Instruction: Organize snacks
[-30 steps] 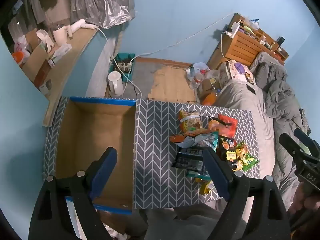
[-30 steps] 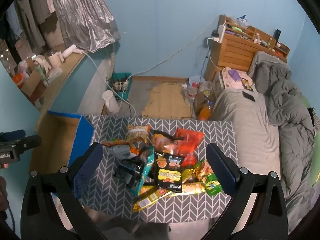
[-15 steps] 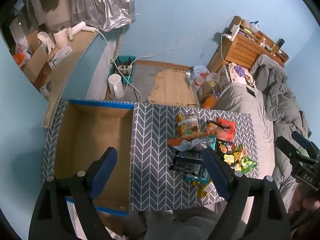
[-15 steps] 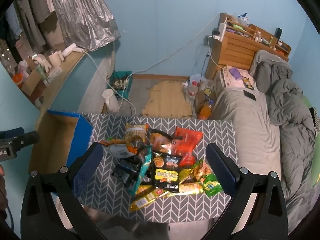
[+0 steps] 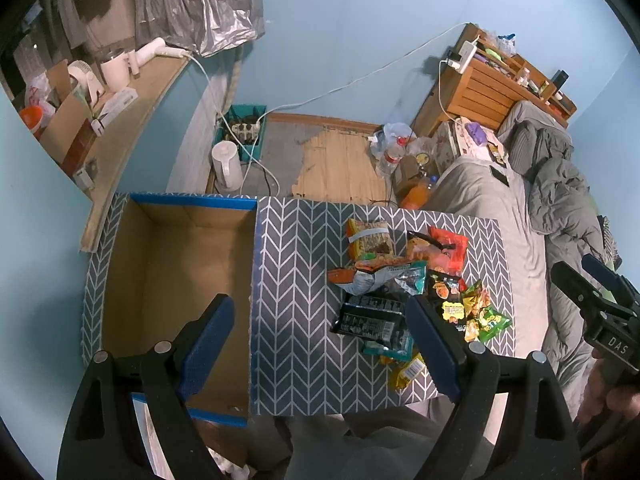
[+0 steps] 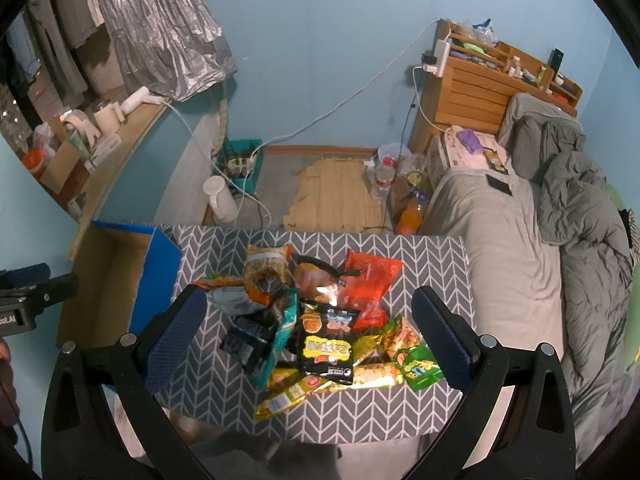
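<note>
A pile of snack packets [image 5: 404, 292] lies on the chevron-patterned table [image 5: 296, 280]; it also shows in the right wrist view [image 6: 320, 320]. An open cardboard box [image 5: 172, 280] with blue-taped edges stands at the table's left; its inside looks empty. My left gripper [image 5: 320, 340] is open and empty, held high above the table's near edge between box and snacks. My right gripper [image 6: 308, 336] is open and empty, high above the pile. A black packet [image 6: 326, 354] and an orange packet [image 6: 370, 280] lie near the top of the pile.
A bed with grey bedding [image 6: 540, 240] runs along the table's right side. A wooden shelf unit [image 6: 480, 84] stands behind it. Bottles and bags [image 6: 392, 176], a white kettle [image 6: 220, 200] and a power strip crate lie on the floor beyond. A cluttered shelf [image 5: 100, 120] is at left.
Both grippers have risen and pulled back slightly, so table and snacks look a little smaller and lower. Both stay open and empty. No snack has moved.
</note>
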